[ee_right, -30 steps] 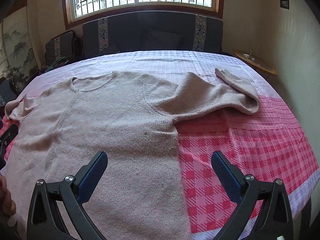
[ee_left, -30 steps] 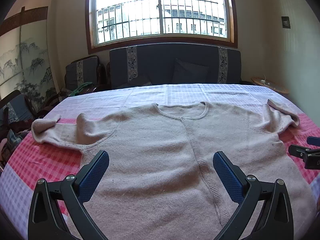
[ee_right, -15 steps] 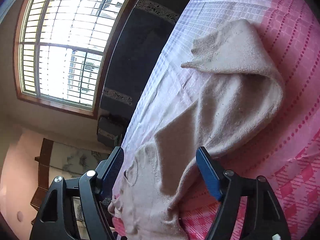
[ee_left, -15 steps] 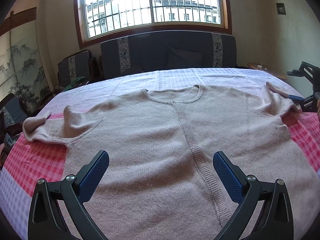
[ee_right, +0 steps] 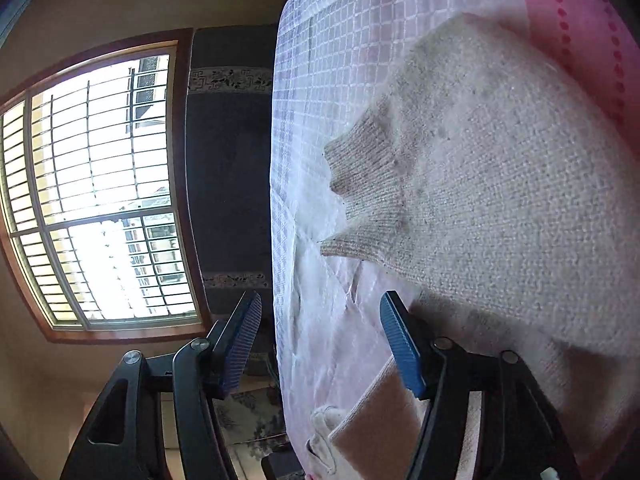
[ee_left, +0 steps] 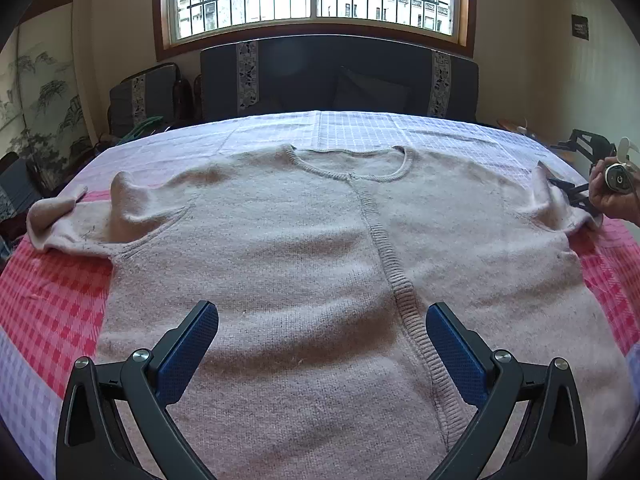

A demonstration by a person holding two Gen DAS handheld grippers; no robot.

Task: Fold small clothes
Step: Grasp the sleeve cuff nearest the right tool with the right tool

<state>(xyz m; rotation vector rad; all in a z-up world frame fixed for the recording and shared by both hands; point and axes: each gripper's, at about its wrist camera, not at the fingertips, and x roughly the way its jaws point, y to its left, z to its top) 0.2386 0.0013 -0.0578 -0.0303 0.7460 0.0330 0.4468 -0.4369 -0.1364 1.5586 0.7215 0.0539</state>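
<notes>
Across the centre of the left wrist view a pale beige knitted cardigan (ee_left: 320, 260) lies spread flat, front up, on a pink and lilac checked bedcover (ee_left: 48, 304), its sleeves doubled back at mid left and mid right of frame. It looks soft, light and floppy, so it should sag if lifted; best pinched at the ribbed sleeve cuff (ee_right: 372, 184) or a hem corner. Left gripper (ee_left: 320, 356) hovers over the lower body, jaws apart and empty; right gripper (ee_right: 320, 344), rolled sideways near that cuff, has its jaws part-way apart after just closing in, nothing between them; no readable writing.

Two wrist views (right rolled), shared sweater (ee_left: 320, 264).
</notes>
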